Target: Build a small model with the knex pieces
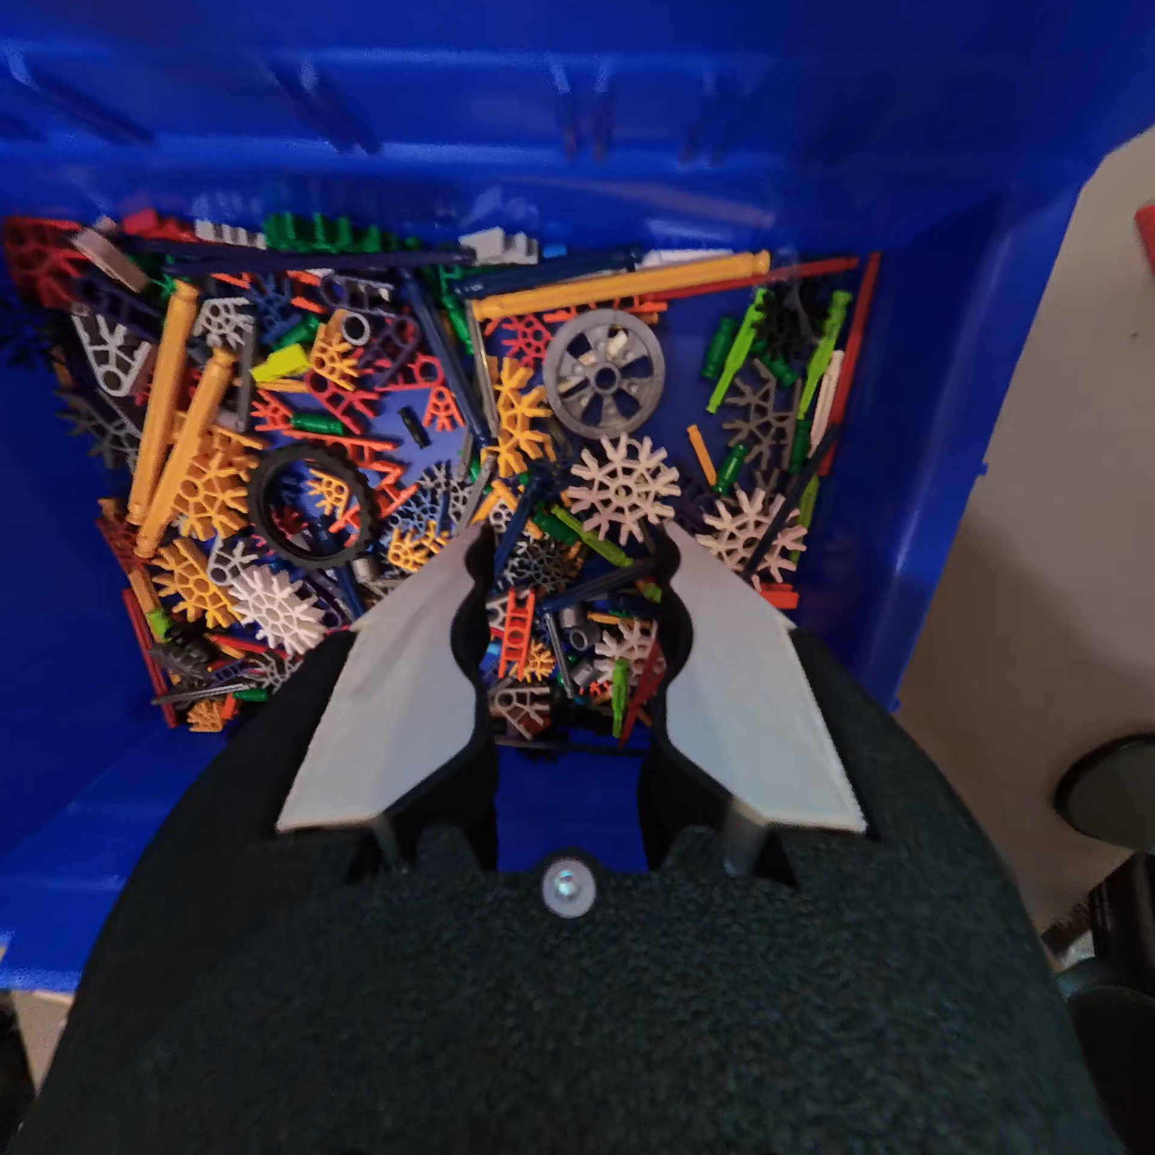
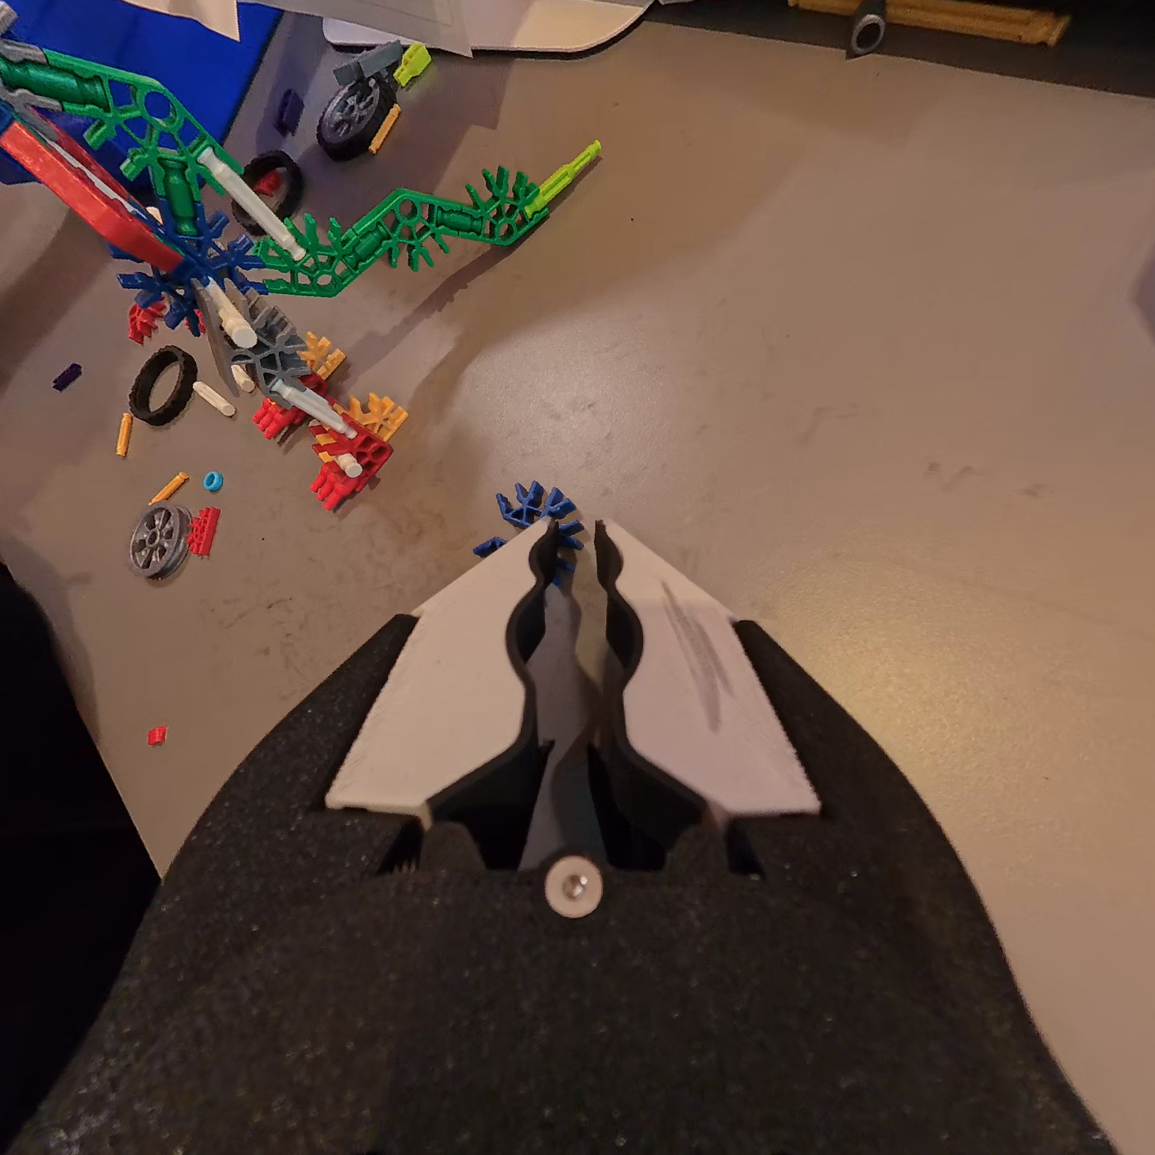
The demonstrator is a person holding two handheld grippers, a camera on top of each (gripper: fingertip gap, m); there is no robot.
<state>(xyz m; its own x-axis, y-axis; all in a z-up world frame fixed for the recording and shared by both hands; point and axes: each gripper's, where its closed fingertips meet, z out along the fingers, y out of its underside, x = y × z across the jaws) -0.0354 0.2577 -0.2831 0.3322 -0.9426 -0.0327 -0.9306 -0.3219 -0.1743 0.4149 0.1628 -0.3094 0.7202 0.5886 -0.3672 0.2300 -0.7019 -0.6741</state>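
Reading the right hand-held gripper [image 2: 574, 528] first: jaws drawn close with a narrow slot between the tips, low over the bench [image 2: 812, 375]. The blue connector [image 2: 528, 507] sits right at the tips, part hidden behind the left finger, a few spokes showing in the slot. I can't tell if it's pinched or just lying under the tips; I see a sliver of gap on the right-finger side.

My read on the grip: contact is at the very tips only, on thin spokes, so it looks shallow and easy to twist.

Orientation: it's a round snowflake piece, so no real long axis. Its face is turned up towards the camera, spokes fanning away from the fingers.

The built model [image 2: 206, 262] stands up-left, well apart, with a loose wheel [image 2: 159, 540] and tyre [image 2: 161, 386] near it.

The left hand-held gripper [image 1: 572, 537] is spread wide and empty, hanging over the blue bin [image 1: 437, 156] of mixed parts. A white connector [image 1: 623, 486] lies just past its tips, and a grey wheel [image 1: 603, 378] beyond that.
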